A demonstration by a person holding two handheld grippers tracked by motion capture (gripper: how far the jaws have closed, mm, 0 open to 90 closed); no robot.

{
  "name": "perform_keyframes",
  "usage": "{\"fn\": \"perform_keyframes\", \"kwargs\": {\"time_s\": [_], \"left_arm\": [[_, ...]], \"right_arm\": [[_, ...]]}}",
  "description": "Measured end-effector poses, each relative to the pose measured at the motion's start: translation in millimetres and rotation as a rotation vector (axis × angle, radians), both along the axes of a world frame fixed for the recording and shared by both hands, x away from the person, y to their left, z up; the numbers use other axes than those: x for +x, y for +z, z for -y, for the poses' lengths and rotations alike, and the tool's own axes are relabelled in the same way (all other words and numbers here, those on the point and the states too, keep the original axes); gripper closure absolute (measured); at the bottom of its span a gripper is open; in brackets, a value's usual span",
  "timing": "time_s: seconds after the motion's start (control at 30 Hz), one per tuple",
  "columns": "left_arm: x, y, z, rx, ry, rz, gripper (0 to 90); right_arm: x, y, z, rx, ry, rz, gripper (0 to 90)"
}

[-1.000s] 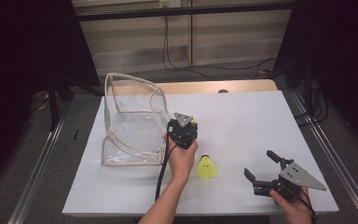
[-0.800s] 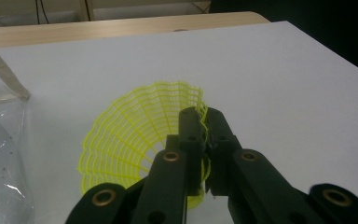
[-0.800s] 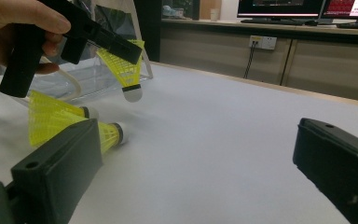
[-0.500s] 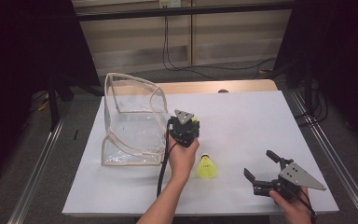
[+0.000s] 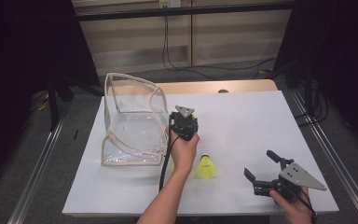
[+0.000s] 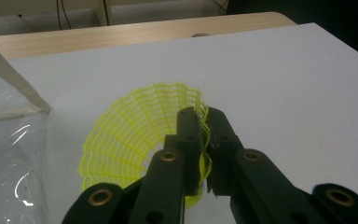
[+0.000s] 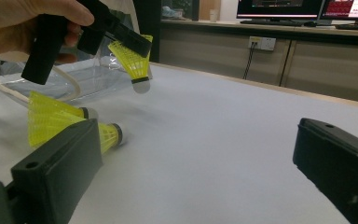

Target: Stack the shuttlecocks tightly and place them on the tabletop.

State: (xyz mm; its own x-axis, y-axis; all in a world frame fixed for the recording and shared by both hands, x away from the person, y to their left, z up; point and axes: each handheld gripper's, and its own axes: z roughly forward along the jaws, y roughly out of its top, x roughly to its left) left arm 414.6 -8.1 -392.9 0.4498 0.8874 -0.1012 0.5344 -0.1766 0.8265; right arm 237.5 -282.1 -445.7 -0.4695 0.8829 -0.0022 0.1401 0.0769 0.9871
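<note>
Left gripper view shows the left hand-held gripper [image 6: 204, 116] clenched on the skirt of 1 yellow shuttlecock [image 6: 135, 140] above the white surface [image 6: 284, 93] beside the clear bag [image 6: 4, 154], while the right hand-held gripper [image 5: 263, 167] rests released near 2 others [image 7: 60, 122]

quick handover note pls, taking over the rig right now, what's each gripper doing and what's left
Left gripper: shut on the skirt of a yellow shuttlecock, held off the table beside the clear bag.
Right gripper: open, holding nothing, low at the near right of the table.
Two more shuttlecocks lie on the table near the left hand.
Done: one shuttlecock picked up.
Left, by the look of it: put it in the bag, then the other two. The inside of the bag is hard to read.
</note>
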Motion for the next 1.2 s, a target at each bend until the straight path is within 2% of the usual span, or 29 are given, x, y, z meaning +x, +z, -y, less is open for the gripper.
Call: {"fn": "perform_keyframes", "kwargs": {"time_s": [0.17, 0.37, 0.47, 0.8, 1.0, 1.2], "left_arm": [[4.2, -4.3, -3.1, 0.020, 0.028, -0.007, 85.8], [6.1, -8.1, -4.4, 0.043, 0.035, -0.009, 85.7], [5.9, -9.7, -4.9, 0.061, 0.043, 0.011, 85.7], [6.1, -11.0, -5.5, 0.079, 0.059, 0.017, 85.5], [6.5, -12.2, -5.4, 0.088, 0.066, 0.008, 85.5], [7.1, -14.9, -5.3, 0.122, 0.075, -0.007, 85.3]], "right_arm": [[0.1, 0.0, 0.2, 0.001, 0.001, 0.001, 0.6], [0.1, -0.2, 0.2, 0.004, 0.002, 0.000, 0.6], [0.0, -0.1, -0.1, 0.000, 0.001, 0.001, 0.6], [-0.1, -0.2, 0.1, 0.000, 0.004, 0.001, 0.6], [-0.2, -0.1, 0.1, 0.000, 0.004, 0.002, 0.6], [-0.1, -0.2, 0.5, -0.003, 0.005, 0.004, 0.6]]}}
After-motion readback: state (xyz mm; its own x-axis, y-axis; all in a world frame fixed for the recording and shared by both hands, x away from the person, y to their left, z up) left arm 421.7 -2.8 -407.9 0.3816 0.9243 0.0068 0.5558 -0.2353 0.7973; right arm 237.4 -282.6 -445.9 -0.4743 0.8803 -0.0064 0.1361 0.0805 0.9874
